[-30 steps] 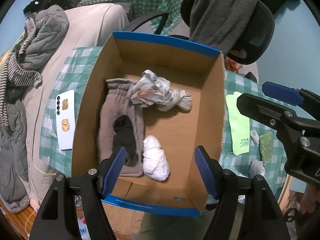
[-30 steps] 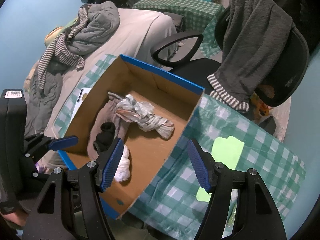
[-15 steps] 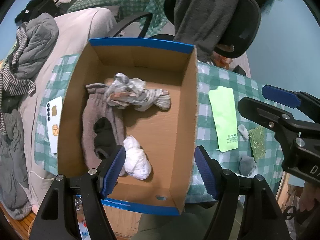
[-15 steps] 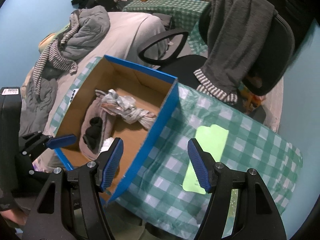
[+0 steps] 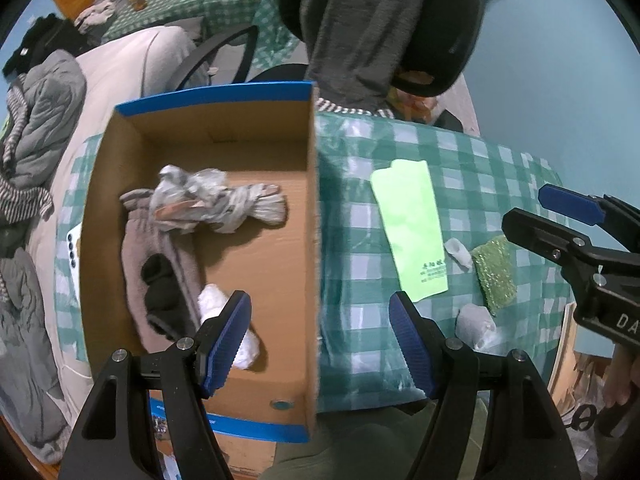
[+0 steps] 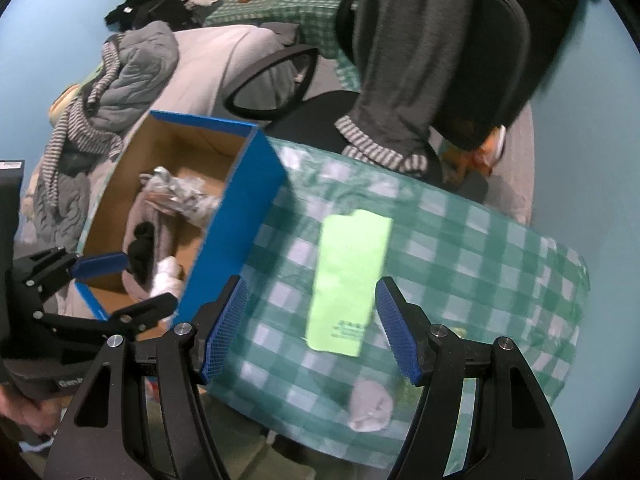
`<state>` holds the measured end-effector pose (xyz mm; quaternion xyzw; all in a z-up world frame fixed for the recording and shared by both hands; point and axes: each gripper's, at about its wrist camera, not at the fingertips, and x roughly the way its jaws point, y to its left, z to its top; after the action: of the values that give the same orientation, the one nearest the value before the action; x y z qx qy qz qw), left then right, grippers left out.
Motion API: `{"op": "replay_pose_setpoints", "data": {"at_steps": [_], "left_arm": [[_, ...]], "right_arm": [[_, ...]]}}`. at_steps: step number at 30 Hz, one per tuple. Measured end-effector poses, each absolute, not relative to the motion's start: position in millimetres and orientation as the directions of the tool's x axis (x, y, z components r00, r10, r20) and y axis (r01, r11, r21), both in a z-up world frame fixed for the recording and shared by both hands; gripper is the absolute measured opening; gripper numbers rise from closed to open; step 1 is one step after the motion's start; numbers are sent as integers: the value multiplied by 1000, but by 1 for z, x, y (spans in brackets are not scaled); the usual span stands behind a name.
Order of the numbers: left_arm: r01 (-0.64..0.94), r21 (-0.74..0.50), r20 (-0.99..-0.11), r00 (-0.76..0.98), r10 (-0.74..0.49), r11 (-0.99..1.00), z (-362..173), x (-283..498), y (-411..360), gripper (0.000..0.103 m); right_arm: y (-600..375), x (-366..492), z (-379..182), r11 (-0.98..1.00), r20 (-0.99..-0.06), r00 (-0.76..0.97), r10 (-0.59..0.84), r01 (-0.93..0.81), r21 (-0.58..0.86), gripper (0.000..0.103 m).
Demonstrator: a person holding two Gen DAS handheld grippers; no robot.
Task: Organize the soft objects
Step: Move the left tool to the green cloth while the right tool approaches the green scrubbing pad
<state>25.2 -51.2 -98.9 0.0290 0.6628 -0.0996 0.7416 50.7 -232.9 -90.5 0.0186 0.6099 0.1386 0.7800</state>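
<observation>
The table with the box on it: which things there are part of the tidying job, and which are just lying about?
Part of the job:
cardboard box
knotted grey cloth
black sock
white bundle
grey balled sock
left tool
right tool

Just lying about:
green packet
glittery green scrubber
phone

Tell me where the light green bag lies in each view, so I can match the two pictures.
Left wrist view: the green bag lies right of centre on the checked cloth, right of the box.
Right wrist view: the bag lies at centre, above the open jaws, right of the box's blue wall.
Shared landmark: the box.
</observation>
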Motion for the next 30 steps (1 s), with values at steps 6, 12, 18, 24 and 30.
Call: {"op": "replay_pose_setpoints", "data": {"at_steps": [6, 12, 18, 24, 30], "left_arm": [[237, -79, -992, 80, -101, 968, -109, 26, -74, 73], [273, -79, -995, 40, -93, 959, -124, 24, -95, 73], [279, -85, -996, 2, -89, 957, -141, 25, -111, 73], [281, -83, -997, -25, -79, 956, -158, 25, -125, 73], [285, -83, -996, -51, -71, 955, -174, 22, -139, 73]], "right_arm": [[-267, 42, -98, 973, -954, 211, 213, -137, 187, 68], [-298, 31, -112, 981, -962, 201, 186, -93, 170, 68], [-328, 18, -137, 987, -972, 172, 159, -51, 153, 68], [-348, 7, -168, 989, -983, 112, 146, -22, 144, 68], [-351, -1, -195, 987, -984, 75, 160, -32, 158, 68]]}}
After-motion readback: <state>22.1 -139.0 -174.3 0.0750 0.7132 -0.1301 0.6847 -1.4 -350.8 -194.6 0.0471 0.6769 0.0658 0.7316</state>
